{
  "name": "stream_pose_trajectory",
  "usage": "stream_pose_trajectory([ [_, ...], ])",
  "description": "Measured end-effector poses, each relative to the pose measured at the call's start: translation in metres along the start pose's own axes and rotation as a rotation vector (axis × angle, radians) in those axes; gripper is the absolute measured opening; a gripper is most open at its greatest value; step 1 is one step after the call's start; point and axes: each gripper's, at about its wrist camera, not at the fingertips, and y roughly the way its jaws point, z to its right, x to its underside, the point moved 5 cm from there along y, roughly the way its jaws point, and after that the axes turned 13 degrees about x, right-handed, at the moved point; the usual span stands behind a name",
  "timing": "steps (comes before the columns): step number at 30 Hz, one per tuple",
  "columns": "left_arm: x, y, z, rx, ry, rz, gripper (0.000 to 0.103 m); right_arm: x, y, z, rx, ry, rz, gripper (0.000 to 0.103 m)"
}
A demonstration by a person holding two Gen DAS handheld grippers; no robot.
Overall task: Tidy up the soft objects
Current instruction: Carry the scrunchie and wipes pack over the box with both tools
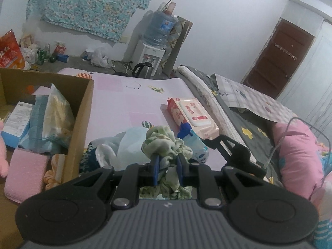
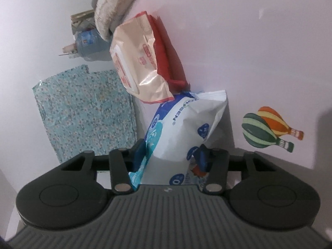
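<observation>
My left gripper (image 1: 168, 162) is shut on a crumpled green patterned cloth (image 1: 164, 139), which bulges above and below its blue fingers. Just to its right, my right gripper (image 1: 186, 132) reaches in over a blue-and-white soft pack (image 1: 198, 148). In the right wrist view, which is rolled sideways, that pack (image 2: 186, 120) stands between the fingers of the right gripper (image 2: 171, 155), and both blue pads press on its lower part. A pink-and-red wet-wipes pack (image 1: 193, 114) lies on the mat behind it (image 2: 141, 62).
An open cardboard box (image 1: 83, 103) at the left holds several soft packs. A pale blue cloth heap (image 1: 128, 145) lies by the green cloth on the pink mat (image 1: 124, 103). A pink pillow (image 1: 296, 155) and bedding lie at the right. A water dispenser (image 1: 153, 47) and kettle (image 1: 143, 69) stand beyond.
</observation>
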Motion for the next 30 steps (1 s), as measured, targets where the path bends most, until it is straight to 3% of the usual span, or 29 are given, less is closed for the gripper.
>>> stream_pose_trajectory([
  [9, 0.000, -0.024, -0.001, 0.012, -0.005, 0.032, 0.019, -0.003, -0.061, 0.011, -0.095, -0.079, 0.043, 0.043],
  [17, -0.001, -0.072, -0.006, -0.001, -0.020, 0.118, 0.019, 0.027, -0.131, -0.007, -0.199, -0.253, 0.069, 0.043],
  [24, -0.006, -0.145, -0.037, -0.105, -0.053, 0.228, 0.019, 0.094, -0.155, -0.037, -0.300, -0.437, -0.051, 0.043],
  [30, -0.005, -0.202, -0.081, -0.264, -0.080, 0.269, 0.019, 0.177, -0.127, -0.053, -0.311, -0.570, -0.251, 0.043],
])
